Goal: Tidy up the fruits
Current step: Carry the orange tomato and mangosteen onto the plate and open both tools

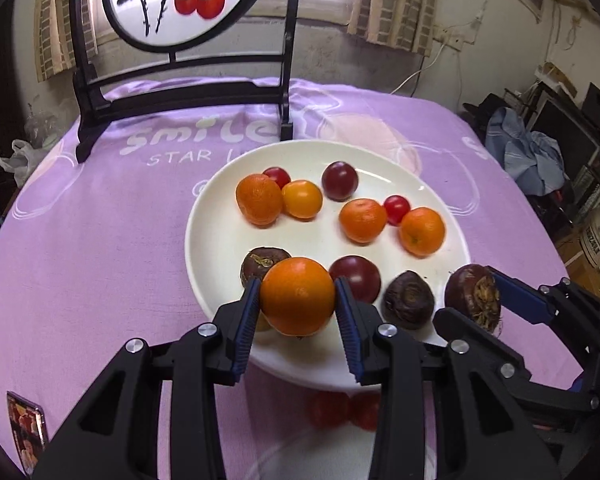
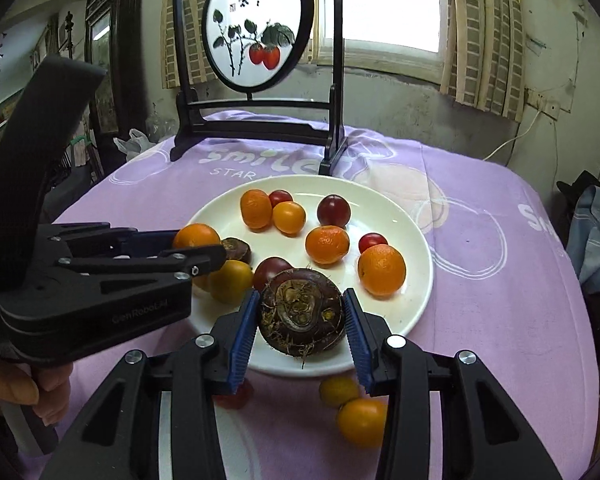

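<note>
Nearest, on the purple tabletop (image 2: 480, 240) in front of the plate, three small fruits still lie loose: a red cherry tomato (image 2: 233, 397), a yellow tomato (image 2: 339, 390) and an orange one (image 2: 362, 422).

The left gripper (image 1: 297, 298) is clamped on an orange (image 1: 297, 295) above the near rim of the white plate (image 1: 220, 248). The right gripper (image 2: 302, 312) is clenched on a brown water chestnut (image 2: 302, 314), also over the near rim.

On the plate I count about eleven: two more water chestnuts, two dark plums, three mandarins, two yellow-orange tomatoes and two red cherry tomatoes.

Judging by this, the sorting looks well advanced: two pieces in hand to set down, three left to gather. Farthest stands a painted round screen (image 2: 256, 28).
</note>
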Demonstrator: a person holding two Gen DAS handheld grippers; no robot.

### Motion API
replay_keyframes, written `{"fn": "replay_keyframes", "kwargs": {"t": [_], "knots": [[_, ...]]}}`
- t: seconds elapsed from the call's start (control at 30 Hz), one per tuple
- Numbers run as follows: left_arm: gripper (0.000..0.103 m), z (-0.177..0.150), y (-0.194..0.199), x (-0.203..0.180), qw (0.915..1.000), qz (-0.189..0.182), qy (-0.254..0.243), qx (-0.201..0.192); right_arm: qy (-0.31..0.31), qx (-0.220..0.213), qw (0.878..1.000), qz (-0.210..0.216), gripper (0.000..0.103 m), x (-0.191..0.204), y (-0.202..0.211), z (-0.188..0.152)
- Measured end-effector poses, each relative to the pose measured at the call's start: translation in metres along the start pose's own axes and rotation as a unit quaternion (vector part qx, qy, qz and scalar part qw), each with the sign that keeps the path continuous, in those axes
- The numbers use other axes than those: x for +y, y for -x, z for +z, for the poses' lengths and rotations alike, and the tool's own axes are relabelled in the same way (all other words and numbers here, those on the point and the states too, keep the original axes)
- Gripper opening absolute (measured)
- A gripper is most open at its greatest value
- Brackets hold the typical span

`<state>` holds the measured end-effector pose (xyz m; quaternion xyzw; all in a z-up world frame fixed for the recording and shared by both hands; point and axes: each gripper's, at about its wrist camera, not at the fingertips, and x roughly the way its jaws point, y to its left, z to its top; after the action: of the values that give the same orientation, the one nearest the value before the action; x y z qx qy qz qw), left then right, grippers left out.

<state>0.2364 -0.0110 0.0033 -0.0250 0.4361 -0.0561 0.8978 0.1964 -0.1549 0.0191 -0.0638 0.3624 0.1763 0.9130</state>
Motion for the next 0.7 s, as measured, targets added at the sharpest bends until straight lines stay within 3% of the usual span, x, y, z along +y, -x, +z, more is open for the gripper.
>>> {"fn": "replay_keyframes", "kwargs": {"t": [0.3, 0.37, 0.43, 0.47, 0.5, 0.57, 0.7], "knots": [[0.037, 0.016, -0.028, 0.011, 0.9997, 0.022, 0.008, -0.002, -0.032, 0.038, 0.999, -0.005, 0.043, -0.019, -0.048, 0.004], [0.037, 0.021, -0.033, 0.012, 0.9997, 0.019, 0.014, -0.001, -0.049, 0.047, 0.998, 0.011, 0.045, -0.024, -0.056, 0.005], [0.054, 0.024, -0.029, 0.015, 0.9995, 0.003, 0.029, -0.01, -0.078, 0.047, 0.995, 0.028, 0.057, -0.029, -0.055, 0.004], [0.076, 0.024, -0.024, 0.015, 0.9991, 0.001, 0.035, -0.022, -0.088, 0.044, 0.995, 0.035, 0.059, -0.031, -0.053, 0.003], [0.085, 0.023, -0.016, 0.016, 0.9984, 0.003, 0.041, -0.04, -0.092, 0.042, 0.994, 0.042, 0.059, -0.031, -0.05, 0.002], [0.085, 0.02, -0.001, 0.014, 0.9969, 0.007, 0.038, -0.069, -0.092, 0.035, 0.994, 0.041, 0.059, -0.03, -0.042, -0.001], [0.085, 0.01, 0.017, 0.007, 0.9968, 0.017, 0.018, -0.076, -0.093, 0.027, 0.994, 0.042, 0.061, -0.033, -0.022, -0.009]]}}
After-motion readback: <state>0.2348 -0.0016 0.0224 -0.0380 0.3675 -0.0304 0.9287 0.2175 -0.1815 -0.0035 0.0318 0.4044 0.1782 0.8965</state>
